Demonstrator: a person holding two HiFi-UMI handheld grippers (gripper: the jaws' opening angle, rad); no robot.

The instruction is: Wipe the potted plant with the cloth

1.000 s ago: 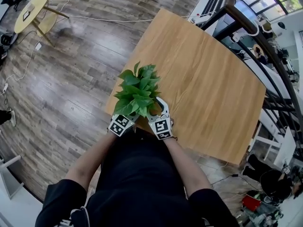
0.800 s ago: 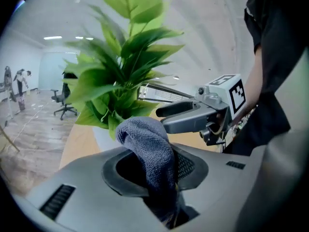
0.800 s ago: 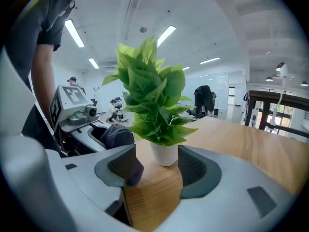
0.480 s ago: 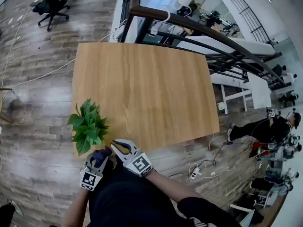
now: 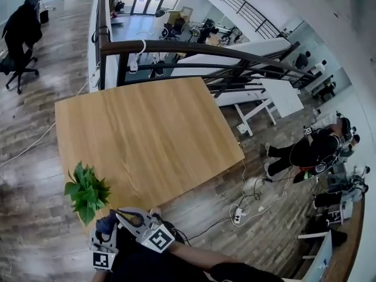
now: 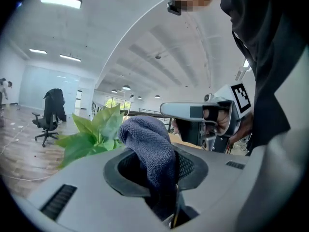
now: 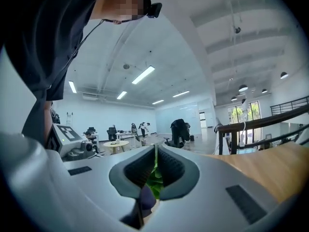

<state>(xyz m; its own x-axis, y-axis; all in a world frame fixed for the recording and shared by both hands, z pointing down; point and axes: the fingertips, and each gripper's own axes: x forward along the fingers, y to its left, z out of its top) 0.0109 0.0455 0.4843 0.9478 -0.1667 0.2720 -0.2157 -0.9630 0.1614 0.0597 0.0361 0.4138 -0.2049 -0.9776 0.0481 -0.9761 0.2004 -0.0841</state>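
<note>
Left gripper tight on cloth, right gripper just closed on leaf of potted plant at table corner

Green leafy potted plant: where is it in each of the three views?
Head view: green leafy potted plant lower left, at the near corner of the light wooden table.
Left gripper view: left of centre, behind the dark blue cloth.
Right gripper view: green sliver low centre, between the jaws.
Shared landmark: the cloth beside it.
</note>
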